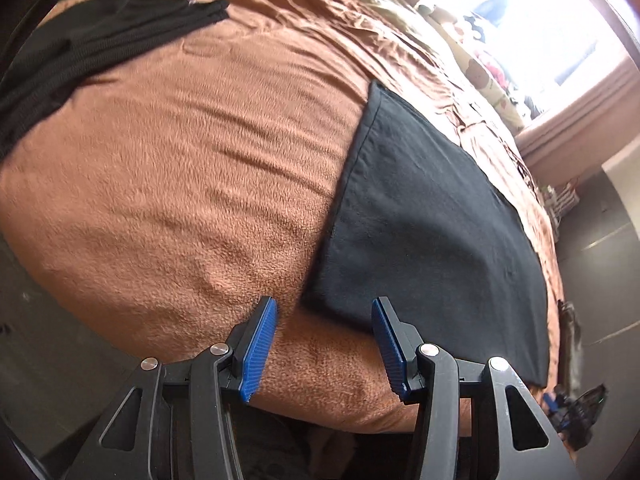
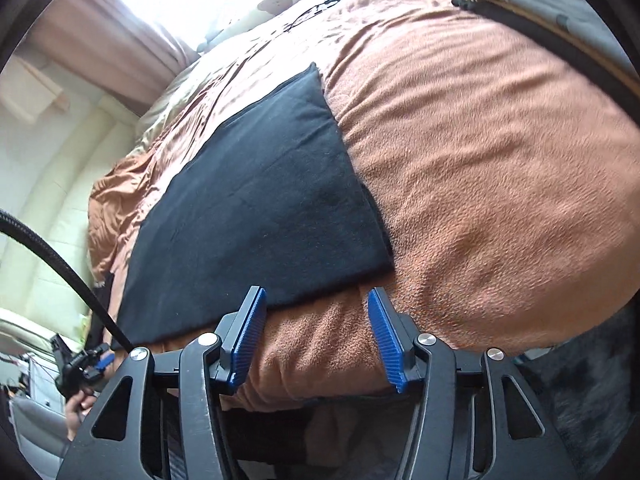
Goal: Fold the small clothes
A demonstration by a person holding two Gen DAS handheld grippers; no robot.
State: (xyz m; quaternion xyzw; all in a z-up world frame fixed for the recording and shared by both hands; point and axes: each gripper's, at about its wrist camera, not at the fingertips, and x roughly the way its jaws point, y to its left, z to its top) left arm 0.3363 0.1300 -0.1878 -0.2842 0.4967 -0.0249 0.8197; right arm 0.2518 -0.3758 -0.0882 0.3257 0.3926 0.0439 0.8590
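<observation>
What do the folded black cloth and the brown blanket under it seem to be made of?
The folded black cloth looks like soft matte knit, perhaps cotton or thin fleece: it has a faint nap, a stitched hem and no shine. The brown blanket looks like plush fleece: a fuzzy pile catches the light in ripples. The exact fibre cannot be told.
</observation>
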